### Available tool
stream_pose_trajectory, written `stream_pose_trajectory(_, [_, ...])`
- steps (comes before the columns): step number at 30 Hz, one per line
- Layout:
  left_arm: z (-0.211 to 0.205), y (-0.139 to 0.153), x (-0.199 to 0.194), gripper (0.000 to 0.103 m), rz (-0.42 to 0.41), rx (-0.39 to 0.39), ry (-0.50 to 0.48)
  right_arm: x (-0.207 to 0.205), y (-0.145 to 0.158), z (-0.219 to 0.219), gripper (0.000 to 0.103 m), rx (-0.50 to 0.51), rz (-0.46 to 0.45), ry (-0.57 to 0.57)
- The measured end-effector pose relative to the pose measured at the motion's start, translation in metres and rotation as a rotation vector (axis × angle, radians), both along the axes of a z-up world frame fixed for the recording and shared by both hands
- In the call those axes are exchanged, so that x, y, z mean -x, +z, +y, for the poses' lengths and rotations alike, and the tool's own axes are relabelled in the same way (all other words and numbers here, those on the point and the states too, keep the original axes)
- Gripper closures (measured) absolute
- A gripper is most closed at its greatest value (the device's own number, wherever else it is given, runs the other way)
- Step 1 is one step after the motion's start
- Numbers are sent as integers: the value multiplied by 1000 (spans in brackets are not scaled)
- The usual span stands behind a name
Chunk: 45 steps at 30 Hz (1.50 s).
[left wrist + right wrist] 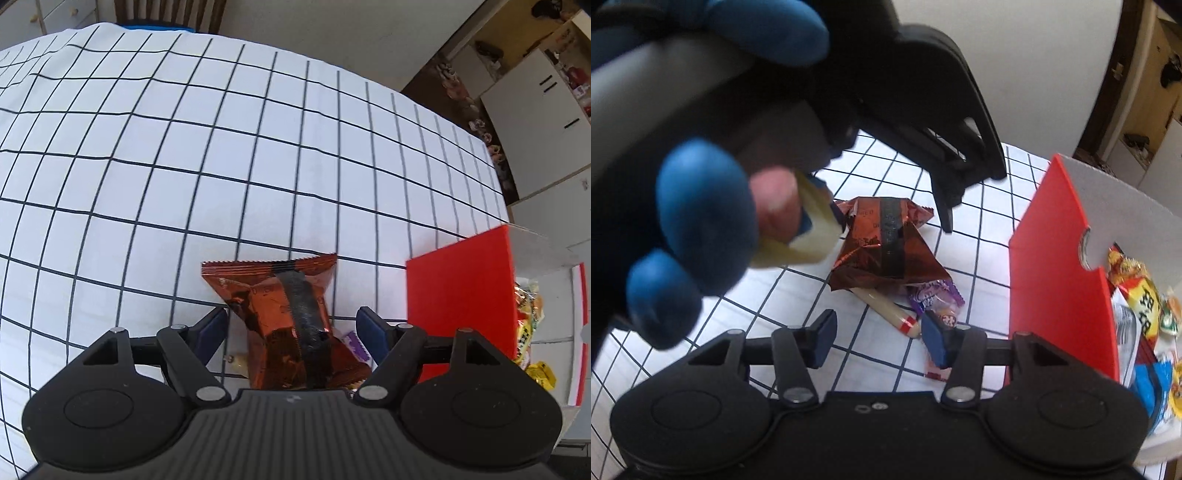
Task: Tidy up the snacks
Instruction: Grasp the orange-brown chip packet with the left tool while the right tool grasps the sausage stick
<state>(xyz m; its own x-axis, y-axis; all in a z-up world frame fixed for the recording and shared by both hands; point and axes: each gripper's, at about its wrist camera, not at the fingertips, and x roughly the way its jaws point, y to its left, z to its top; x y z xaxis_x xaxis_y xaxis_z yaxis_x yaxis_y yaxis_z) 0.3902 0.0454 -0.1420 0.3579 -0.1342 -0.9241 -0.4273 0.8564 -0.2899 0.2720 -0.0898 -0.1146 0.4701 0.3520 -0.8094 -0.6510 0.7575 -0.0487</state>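
A copper-orange foil snack packet (pixel 284 314) (pixel 886 243) lies on the white grid cloth. My left gripper (pixel 291 326) hangs over it, open, one blue pad on each side and clear of the foil. Under the packet's near edge lie a cream stick with red stripes (pixel 886 310) and a purple-wrapped candy (pixel 934 299) (pixel 354 343). My right gripper (pixel 879 338) is open; the stick's striped end sits just inside its right pad, and the left pad touches nothing. A pink wrapper (pixel 936 373) shows under the right finger. The red box (pixel 458 295) (pixel 1063 258) stands at the right.
The box holds several bright snack packs (pixel 1137 295) (pixel 528 321). A blue-gloved hand (pixel 701 214) holding the left gripper's body fills the upper left of the right wrist view. The grid-cloth table (pixel 184 147) stretches far and left; cupboards (pixel 535 122) stand beyond its right edge.
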Motion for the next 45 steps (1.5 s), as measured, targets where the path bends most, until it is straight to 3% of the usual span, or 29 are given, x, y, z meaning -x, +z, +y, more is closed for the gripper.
stream_pose_trajectory(2, [2,-3,0,39,6,-1,-11,-1,-1,3,60,17,-8,28])
stream_pose_trajectory(10, [-2,-3,2,52,-15,-19,-62,-9,-5,11,63,51,-4,69])
stream_pose_trajectory(14, [2,1,6,60,-41,-71,-89,-12,-4,15,63,57,2,84])
stream_pose_trajectory(28, [60,6,57,62,-85,-60,-6,-20,-9,30,67,100,23,185])
stream_pose_trajectory(31, [69,8,76,62,-99,-72,8,-16,-7,34,80,112,23,230])
stream_pose_trajectory(34, [77,8,92,62,-101,-63,31,-12,-6,35,86,124,20,238])
stream_pose_trajectory(37, [79,8,111,62,-108,-51,48,-9,-5,34,94,110,30,219])
stream_pose_trajectory(45, [64,10,156,62,-126,-64,74,5,3,12,95,11,85,65])
